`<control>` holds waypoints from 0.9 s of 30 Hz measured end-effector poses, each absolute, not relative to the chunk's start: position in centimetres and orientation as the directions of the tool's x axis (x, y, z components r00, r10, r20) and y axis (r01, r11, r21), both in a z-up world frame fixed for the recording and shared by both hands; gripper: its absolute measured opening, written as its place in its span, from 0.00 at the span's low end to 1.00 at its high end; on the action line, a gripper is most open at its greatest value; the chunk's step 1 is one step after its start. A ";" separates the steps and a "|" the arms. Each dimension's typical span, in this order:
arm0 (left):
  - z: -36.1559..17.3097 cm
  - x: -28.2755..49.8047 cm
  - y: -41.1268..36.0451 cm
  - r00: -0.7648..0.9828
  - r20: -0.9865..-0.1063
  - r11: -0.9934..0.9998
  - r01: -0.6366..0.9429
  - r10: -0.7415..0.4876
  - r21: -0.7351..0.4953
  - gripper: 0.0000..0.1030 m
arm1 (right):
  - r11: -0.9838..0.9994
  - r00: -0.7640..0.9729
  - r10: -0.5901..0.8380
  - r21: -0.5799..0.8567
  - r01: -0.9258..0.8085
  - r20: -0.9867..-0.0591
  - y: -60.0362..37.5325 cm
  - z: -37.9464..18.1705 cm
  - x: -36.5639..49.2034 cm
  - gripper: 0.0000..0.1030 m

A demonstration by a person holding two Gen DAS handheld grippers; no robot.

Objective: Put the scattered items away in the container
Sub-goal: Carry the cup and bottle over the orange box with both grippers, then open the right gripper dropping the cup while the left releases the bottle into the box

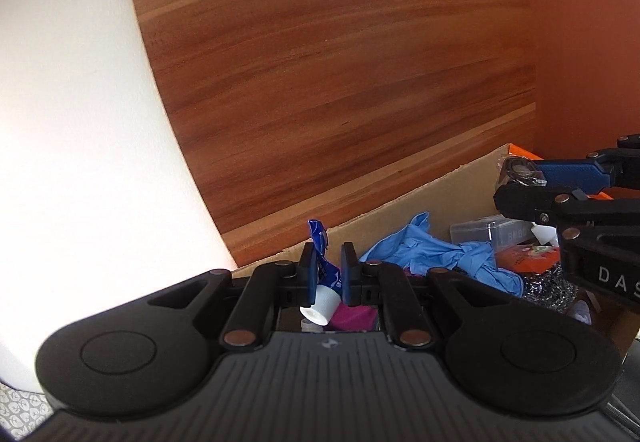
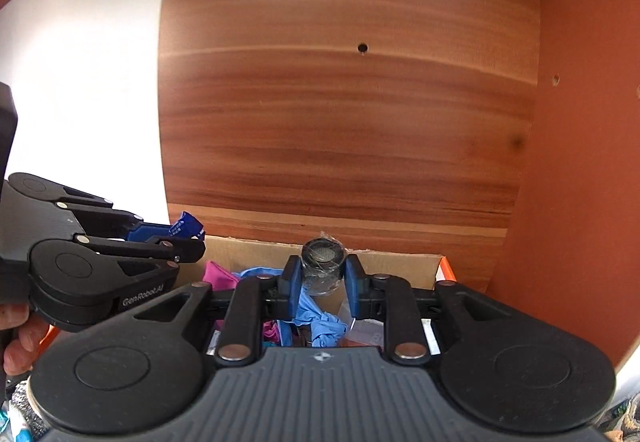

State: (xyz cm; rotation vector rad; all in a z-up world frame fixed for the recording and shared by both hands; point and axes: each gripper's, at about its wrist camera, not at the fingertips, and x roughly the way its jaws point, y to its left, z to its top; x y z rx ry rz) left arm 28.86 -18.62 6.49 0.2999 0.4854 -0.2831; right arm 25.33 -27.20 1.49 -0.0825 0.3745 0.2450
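Nearest the lens in the left wrist view: left gripper (image 1: 327, 270), jaws closed on 1 blue tube (image 1: 325, 268) w/ white cap (image 1: 320, 308). Cap end points back toward the camera, crimped end sticks up past the fingertips. Tube is held above the near-left part of the cardboard box (image 1: 440, 182).

Right gripper (image 2: 322, 274) clamps 1 small dark mesh-topped cylinder (image 2: 323, 266) wrapped in clear film, held over the box approx. mid-way, near its far wall (image 2: 248, 248). Same item seen from the left cam at upper right (image 1: 520, 170), betw. blue pads.

In the box, counted:
- 1 crumpled blue glove bundle (image 1: 444, 252); can't tell if more than one glove
- 1 clear plastic case (image 1: 486, 232)
- 1 steel scourer (image 1: 548, 288)
- 1 magenta cloth (image 1: 356, 316)
- 1 orange packet (image 1: 524, 258)

Box sits against a wood panel (image 1: 340, 82); white wall (image 1: 72, 122) to the left. Orange edge (image 2: 443, 270) shows at the box's far right corner. Person's fingers (image 2: 18, 338) visible under the left gripper in the right cam.
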 end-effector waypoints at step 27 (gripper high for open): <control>4.1 30.2 -14.8 0.760 -0.636 0.923 0.328 -0.133 0.200 0.16 | 0.961 0.833 0.210 -0.051 -0.273 -0.512 -24.9 -0.8 30.2 0.21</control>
